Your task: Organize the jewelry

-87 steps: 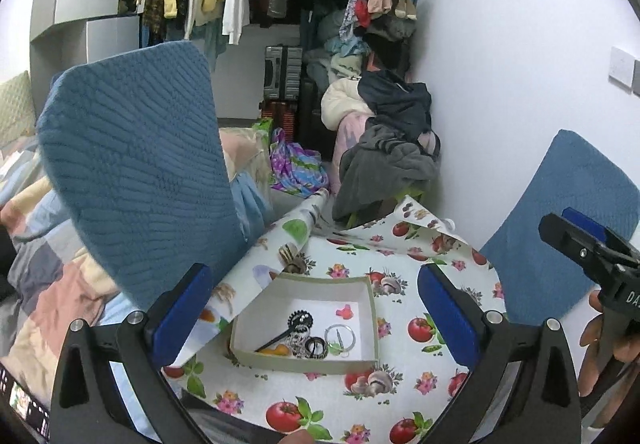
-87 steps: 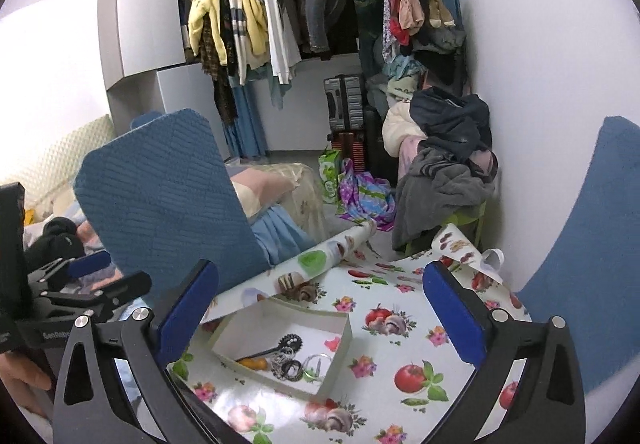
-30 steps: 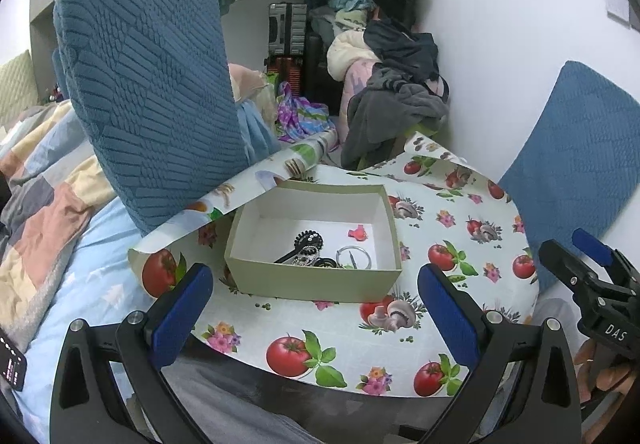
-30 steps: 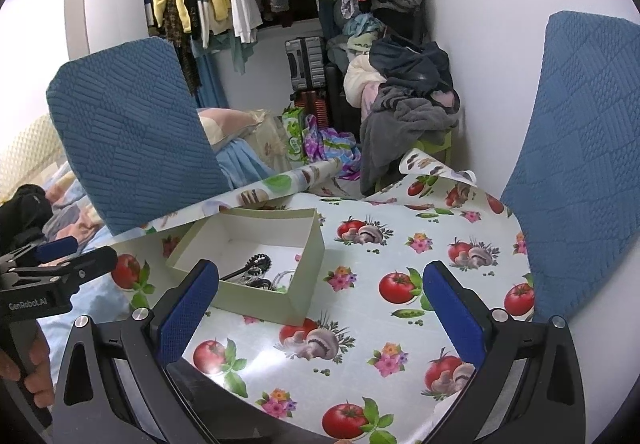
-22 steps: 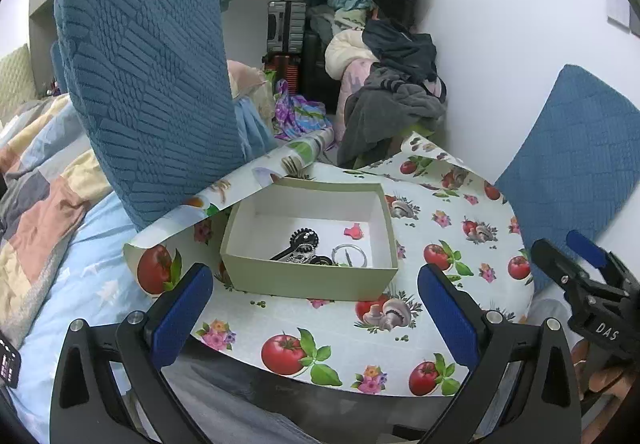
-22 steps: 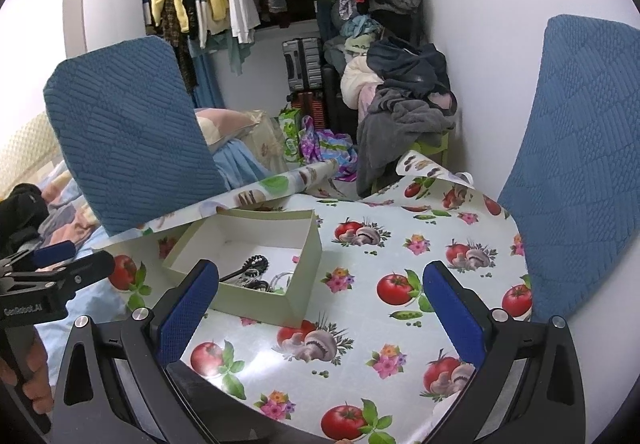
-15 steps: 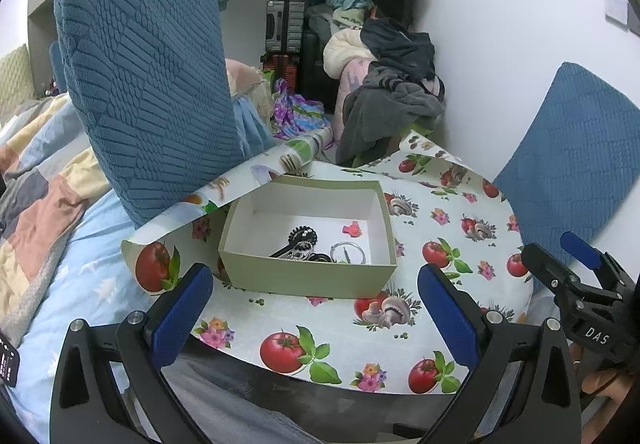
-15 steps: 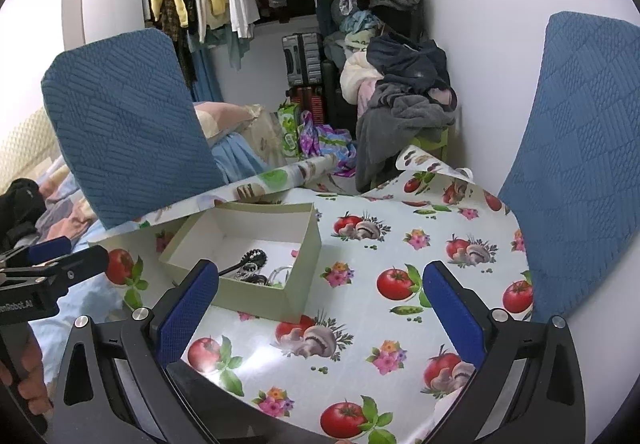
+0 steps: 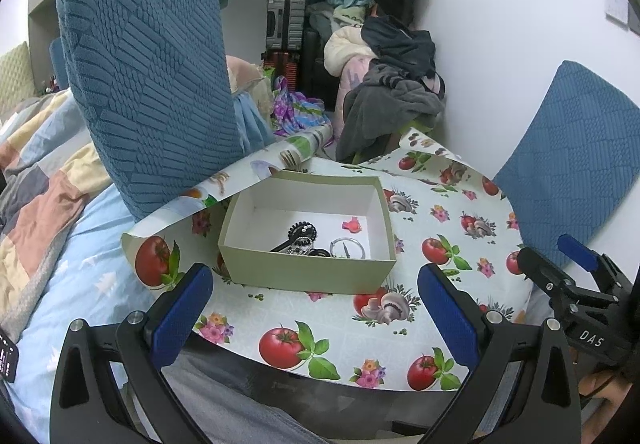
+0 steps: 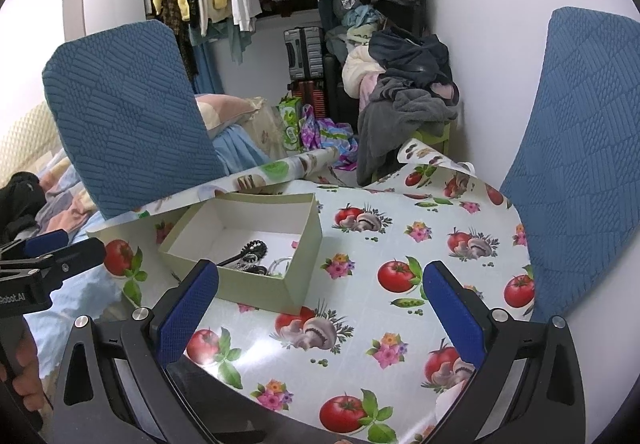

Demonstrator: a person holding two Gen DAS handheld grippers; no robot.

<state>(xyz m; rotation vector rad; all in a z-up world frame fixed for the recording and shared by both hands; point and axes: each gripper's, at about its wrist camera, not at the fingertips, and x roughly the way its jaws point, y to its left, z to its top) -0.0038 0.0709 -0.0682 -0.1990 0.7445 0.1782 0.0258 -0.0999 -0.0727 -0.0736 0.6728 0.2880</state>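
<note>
Both the left gripper [image 9: 314,310] and the right gripper [image 10: 320,304] are hovering wide open and empty, with the tangled jewelry [image 9: 306,242] lying ahead in the box [image 9: 308,276] on the counter [image 10: 400,276], so a grab risks snagging several pieces together.

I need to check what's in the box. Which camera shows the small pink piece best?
The left wrist view: the pink piece lies in plain sight on the white floor of the box. In the right wrist view the box's near wall hides nearly all of it.
</note>
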